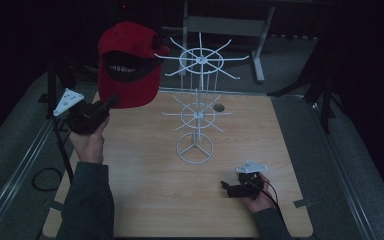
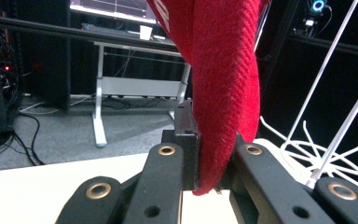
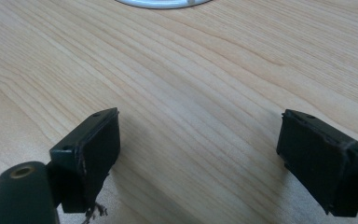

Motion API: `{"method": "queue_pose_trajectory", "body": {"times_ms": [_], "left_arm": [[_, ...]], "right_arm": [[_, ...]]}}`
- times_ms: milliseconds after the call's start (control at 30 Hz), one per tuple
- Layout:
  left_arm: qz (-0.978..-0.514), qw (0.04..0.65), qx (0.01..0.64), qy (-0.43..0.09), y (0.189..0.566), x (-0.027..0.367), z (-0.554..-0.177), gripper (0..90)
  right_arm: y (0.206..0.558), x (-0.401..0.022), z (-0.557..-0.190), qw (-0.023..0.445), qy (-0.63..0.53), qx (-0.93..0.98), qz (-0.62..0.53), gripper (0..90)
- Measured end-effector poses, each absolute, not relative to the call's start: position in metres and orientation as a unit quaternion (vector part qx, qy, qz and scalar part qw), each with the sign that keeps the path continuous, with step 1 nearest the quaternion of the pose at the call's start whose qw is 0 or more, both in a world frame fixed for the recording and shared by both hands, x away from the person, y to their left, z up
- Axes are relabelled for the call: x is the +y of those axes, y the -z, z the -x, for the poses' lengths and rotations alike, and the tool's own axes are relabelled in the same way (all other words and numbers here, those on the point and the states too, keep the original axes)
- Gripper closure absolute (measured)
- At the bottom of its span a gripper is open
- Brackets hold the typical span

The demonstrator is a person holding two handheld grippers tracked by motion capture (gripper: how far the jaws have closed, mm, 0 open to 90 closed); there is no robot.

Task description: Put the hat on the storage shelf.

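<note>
We see a wooden desk (image 1: 145,200), a white-legged table (image 2: 121,86) behind it on grey carpet, and a monitor (image 2: 114,8) above.

Red cap (image 1: 130,65) hangs raised, brim seemingly clamped, beside white rack (image 1: 198,95)

Right gripper (image 3: 198,149) wide apart over bare wood

Its two black jaws stand spread above the wooden table (image 3: 205,79), nothing between them; ahead, beyond the jaws, curves the white ring base (image 3: 163,3) of a wire stand.
</note>
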State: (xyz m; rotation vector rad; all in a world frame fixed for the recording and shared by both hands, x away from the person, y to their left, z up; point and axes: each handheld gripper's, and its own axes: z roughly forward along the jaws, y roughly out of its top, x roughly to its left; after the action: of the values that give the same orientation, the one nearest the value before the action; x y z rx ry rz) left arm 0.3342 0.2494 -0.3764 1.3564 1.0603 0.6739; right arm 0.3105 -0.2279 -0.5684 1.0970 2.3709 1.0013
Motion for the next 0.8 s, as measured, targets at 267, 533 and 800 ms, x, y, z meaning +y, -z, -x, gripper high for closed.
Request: {"method": "queue_pose_trajectory", "body": {"times_ms": [267, 533, 800], "left_arm": [[-0.581, 0.607, 0.456, -0.294, 0.371, 0.248, -0.335, 85.7], [-0.575, 0.612, 0.456, -0.296, 0.365, 0.248, -0.335, 85.7], [-0.572, 0.619, 0.448, -0.298, 0.36, 0.246, -0.332, 85.7]], "right_arm": [[0.568, -0.228, -0.311, 0.171, -0.352, 0.835, -0.386, 13.2], [0.568, -0.228, -0.311, 0.171, -0.352, 0.835, -0.386, 13.1], [0.568, -0.228, -0.311, 0.171, -0.352, 0.835, -0.386, 13.1]]}}
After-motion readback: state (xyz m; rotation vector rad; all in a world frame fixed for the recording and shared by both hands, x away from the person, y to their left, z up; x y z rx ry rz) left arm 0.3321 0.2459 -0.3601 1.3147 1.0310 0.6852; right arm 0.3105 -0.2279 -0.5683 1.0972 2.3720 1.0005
